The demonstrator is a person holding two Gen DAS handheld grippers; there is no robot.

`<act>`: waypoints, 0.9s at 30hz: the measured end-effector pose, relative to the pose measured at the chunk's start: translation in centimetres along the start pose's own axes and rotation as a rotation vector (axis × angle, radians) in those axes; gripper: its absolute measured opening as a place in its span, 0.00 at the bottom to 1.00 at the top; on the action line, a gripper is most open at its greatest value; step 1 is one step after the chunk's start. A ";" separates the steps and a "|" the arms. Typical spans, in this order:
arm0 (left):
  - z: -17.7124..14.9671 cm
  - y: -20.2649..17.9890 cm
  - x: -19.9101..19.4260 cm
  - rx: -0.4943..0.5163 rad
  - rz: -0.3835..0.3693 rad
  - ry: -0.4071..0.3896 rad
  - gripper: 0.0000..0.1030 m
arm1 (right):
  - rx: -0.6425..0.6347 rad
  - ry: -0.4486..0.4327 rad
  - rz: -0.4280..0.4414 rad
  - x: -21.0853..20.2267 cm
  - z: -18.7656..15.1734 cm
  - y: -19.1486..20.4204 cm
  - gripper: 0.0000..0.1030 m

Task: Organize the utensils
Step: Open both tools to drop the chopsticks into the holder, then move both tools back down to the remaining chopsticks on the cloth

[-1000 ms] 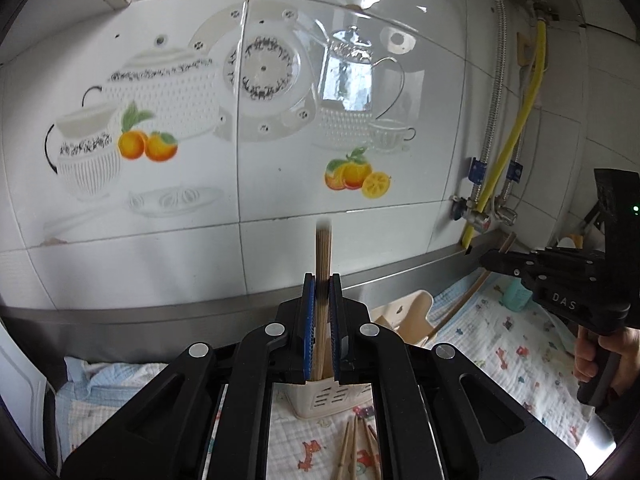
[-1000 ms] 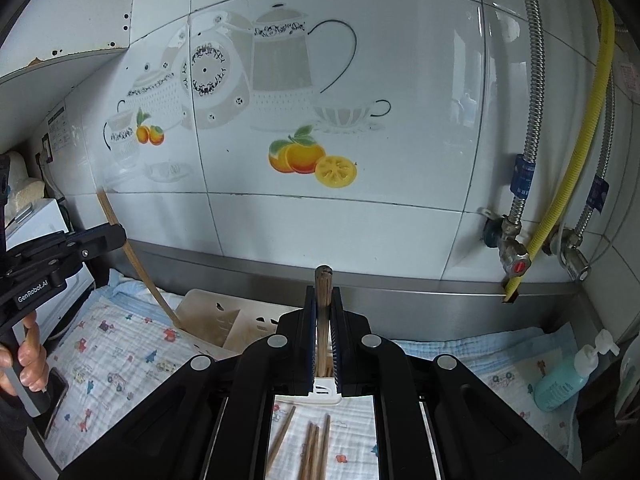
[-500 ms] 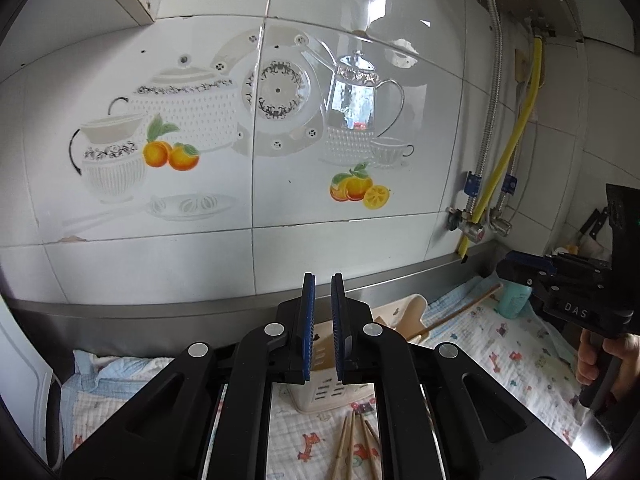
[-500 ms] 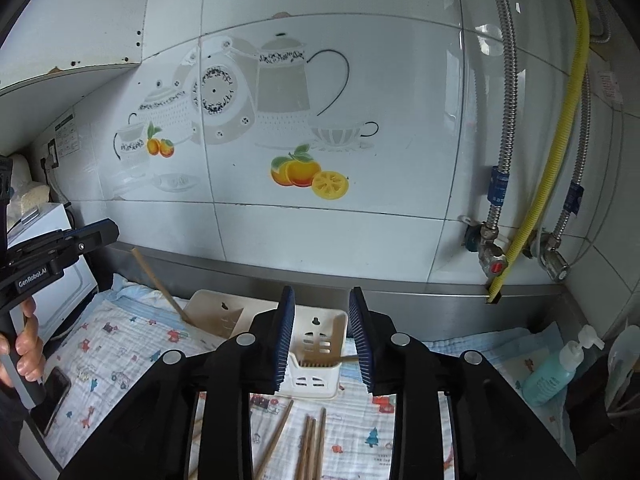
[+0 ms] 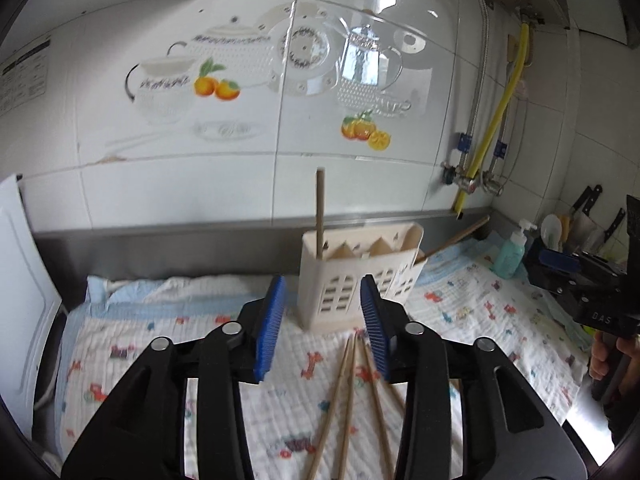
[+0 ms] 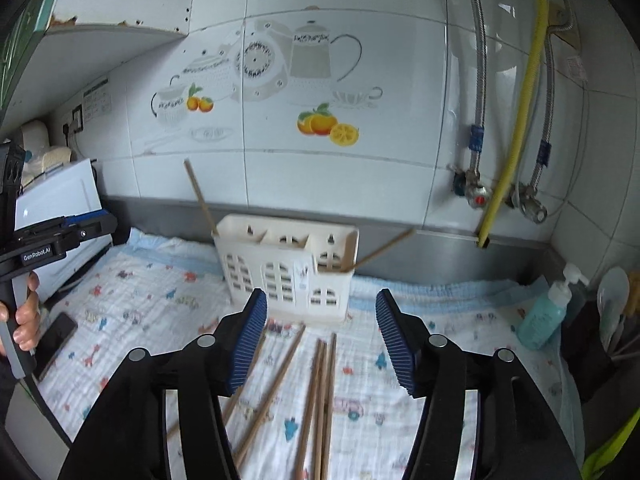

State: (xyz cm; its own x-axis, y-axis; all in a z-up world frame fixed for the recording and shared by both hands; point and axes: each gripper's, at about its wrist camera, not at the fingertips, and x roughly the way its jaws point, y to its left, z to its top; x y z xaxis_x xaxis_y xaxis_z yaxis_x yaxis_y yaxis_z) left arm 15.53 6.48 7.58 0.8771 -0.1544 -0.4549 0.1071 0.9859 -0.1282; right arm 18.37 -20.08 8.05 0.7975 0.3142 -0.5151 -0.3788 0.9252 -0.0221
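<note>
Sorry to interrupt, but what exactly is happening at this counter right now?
A person holding a gripper in each hand is sorting chopsticks into the white slotted holder. One chopstick stands in its left end and another leans out of its right end. The left gripper and right gripper have just been opening and hold nothing. More loose chopsticks lie on the patterned cloth in front, waiting.
</note>
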 end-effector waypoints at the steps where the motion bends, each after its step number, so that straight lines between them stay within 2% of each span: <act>1: -0.9 0.1 -0.1 0.000 -0.001 0.014 0.43 | 0.005 0.009 0.002 -0.1 -0.9 0.1 0.55; 6: -5.0 0.2 -0.1 0.027 0.013 0.076 0.51 | 0.015 0.054 -0.020 -0.6 -5.4 0.5 0.62; 12: -9.7 0.6 0.8 0.040 0.002 0.180 0.51 | 0.055 0.093 -0.025 -0.8 -9.4 0.7 0.68; 16: -11.8 0.8 1.6 0.047 -0.005 0.231 0.51 | 0.067 0.113 -0.033 -0.7 -11.1 1.1 0.68; 26: -14.6 0.6 3.9 0.088 -0.015 0.323 0.50 | 0.106 0.140 -0.033 -0.6 -13.3 1.4 0.68; 27: -14.8 0.6 4.1 0.094 -0.022 0.327 0.45 | 0.109 0.143 -0.033 -0.6 -13.4 1.3 0.68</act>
State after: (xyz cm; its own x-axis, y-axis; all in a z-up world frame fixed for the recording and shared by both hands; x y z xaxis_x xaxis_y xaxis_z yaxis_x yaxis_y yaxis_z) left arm 12.26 5.48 -7.36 0.6789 -0.1726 -0.7136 0.1804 0.9814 -0.0658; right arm 11.06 -21.90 -3.18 0.7307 0.2567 -0.6326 -0.2941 0.9546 0.0476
